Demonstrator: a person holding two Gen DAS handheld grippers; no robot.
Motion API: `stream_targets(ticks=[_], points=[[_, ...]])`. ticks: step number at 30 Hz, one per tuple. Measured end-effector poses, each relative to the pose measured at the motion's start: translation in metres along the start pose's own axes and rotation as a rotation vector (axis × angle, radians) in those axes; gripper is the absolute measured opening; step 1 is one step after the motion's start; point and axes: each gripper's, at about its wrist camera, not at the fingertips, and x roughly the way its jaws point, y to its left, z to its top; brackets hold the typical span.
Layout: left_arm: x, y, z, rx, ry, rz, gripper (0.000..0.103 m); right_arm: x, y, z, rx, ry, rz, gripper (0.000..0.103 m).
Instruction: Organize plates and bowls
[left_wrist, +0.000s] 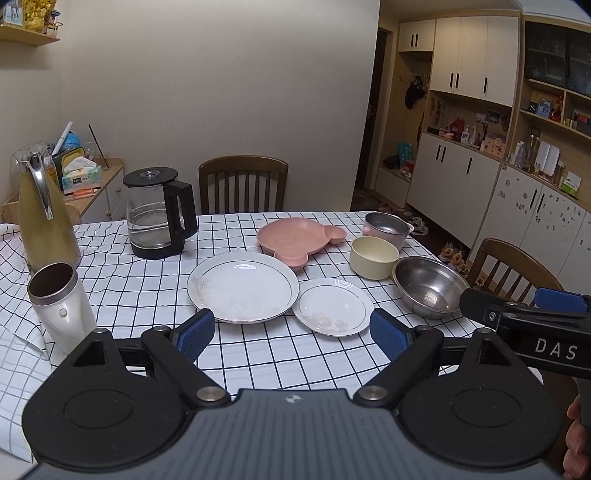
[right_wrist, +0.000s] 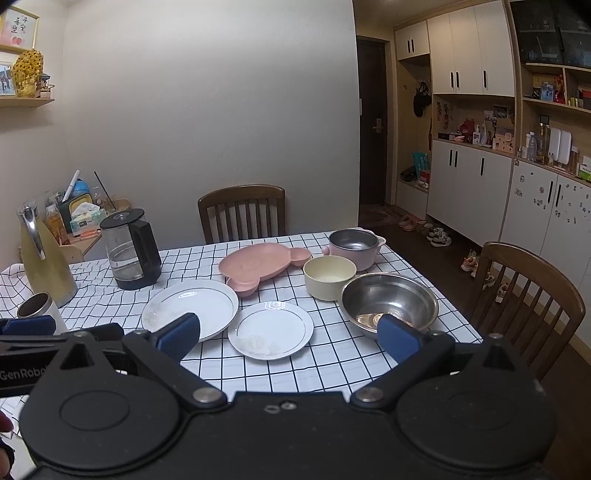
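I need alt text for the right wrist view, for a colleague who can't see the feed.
The open right claw hangs over a checked table, holding nothing. Ahead lie a small white plate, a large white plate to its left and a steel bowl to its right. Behind them stand a pink plate, a cream bowl and a pink pot.
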Motion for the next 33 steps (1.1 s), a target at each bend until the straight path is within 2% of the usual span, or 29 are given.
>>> stream_targets(ticks=[8, 15, 24, 33], points=[[0.006, 0.004, 0.001, -0.010, 0.015, 0.000, 0.092, 0.002, 0.001, 0.001, -0.005, 0.007, 0.000, 0.103], [0.027, 0.008, 0.005, -0.032, 0.033, 0.036, 0.092, 0.021, 0.005, 0.006, -0.026, 0.033, 0.024, 0.103], [0.078, 0.024, 0.019, -0.102, 0.104, 0.111, 0.092, 0.082, 0.011, 0.021, -0.091, 0.082, 0.133, 0.103], [0.150, 0.055, 0.037, -0.172, 0.183, 0.167, 0.092, 0.168, 0.023, 0.041, -0.188, 0.148, 0.223, 0.103]])
